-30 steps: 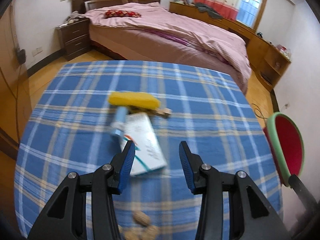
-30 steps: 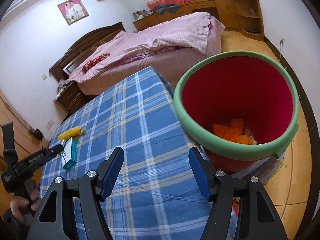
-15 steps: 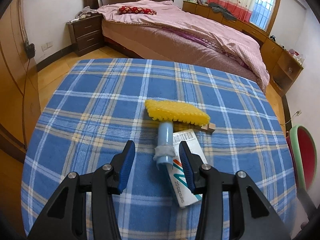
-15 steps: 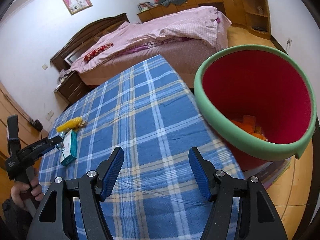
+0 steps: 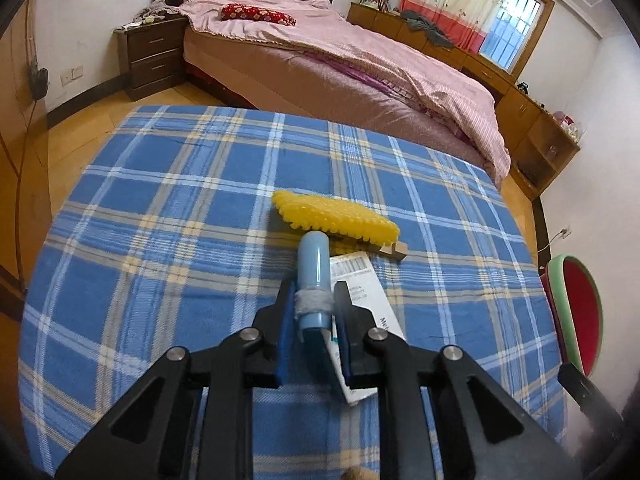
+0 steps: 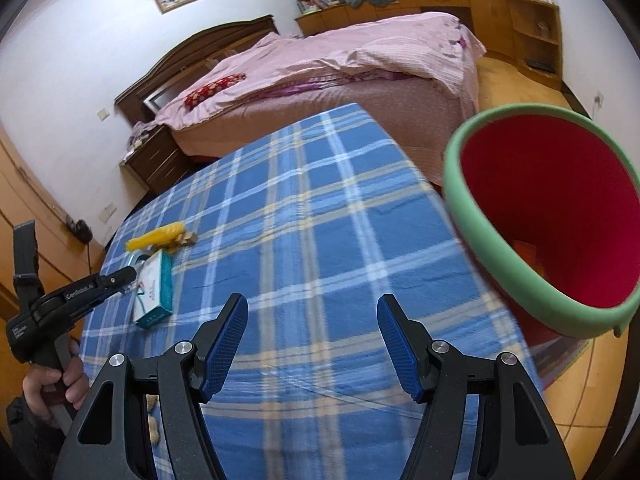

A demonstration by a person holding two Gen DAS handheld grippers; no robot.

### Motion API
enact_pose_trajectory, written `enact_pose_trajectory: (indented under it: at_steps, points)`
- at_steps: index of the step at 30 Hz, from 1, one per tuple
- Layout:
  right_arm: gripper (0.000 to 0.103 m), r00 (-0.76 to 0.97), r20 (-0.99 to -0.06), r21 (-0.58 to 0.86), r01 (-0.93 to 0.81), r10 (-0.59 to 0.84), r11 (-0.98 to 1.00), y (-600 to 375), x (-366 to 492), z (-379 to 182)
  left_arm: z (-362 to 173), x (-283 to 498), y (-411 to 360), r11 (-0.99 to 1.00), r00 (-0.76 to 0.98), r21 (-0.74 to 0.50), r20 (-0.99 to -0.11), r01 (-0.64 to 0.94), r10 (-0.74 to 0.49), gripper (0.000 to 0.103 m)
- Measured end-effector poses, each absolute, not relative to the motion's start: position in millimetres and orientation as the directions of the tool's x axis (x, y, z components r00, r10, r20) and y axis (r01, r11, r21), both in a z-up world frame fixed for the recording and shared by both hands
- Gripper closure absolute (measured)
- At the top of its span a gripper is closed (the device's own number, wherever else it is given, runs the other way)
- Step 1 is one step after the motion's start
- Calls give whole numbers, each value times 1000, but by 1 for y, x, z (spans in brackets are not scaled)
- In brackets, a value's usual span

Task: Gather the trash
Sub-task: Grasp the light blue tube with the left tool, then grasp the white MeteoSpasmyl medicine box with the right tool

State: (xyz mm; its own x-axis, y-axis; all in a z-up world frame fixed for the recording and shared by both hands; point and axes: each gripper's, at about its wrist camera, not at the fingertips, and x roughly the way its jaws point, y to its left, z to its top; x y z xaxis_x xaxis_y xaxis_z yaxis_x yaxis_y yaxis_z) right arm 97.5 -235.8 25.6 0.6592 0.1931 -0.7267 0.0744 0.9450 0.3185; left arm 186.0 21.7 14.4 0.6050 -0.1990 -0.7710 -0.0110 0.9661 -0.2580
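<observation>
You are working over a table draped in a blue plaid cloth, with the pink-quilted bed lying beyond it. Off the table's right edge, the red bin with a green rim is standing close by your right gripper, whose blue-padded jaws are hanging wide apart with nothing between them. Near the middle of the cloth, the white and teal carton is lying flat, with the yellow nubby brush just beyond it. Your left gripper has just been closing, and its jaws are now pressing on the pale blue tube, at the grey band near its nearer end; the tube is lying partly over the carton, its far end touching the brush.
</observation>
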Motion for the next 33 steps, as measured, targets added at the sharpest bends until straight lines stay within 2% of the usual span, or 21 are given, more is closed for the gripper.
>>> enact_pose_trajectory:
  at_steps: [5, 18, 33]
  points:
    - [34, 649, -726, 310, 13, 228, 951, -211, 107, 29, 20, 172, 39, 963, 618, -267, -764, -41, -186, 84]
    - [34, 579, -747, 290, -159, 327, 944, -126, 141, 23, 11, 150, 78, 970, 597, -195, -799, -147, -70, 84]
    - [33, 520, -804, 187, -239, 288, 953, -66, 173, -7, -1, 143, 104, 957, 595, -206, -802, -202, -47, 84]
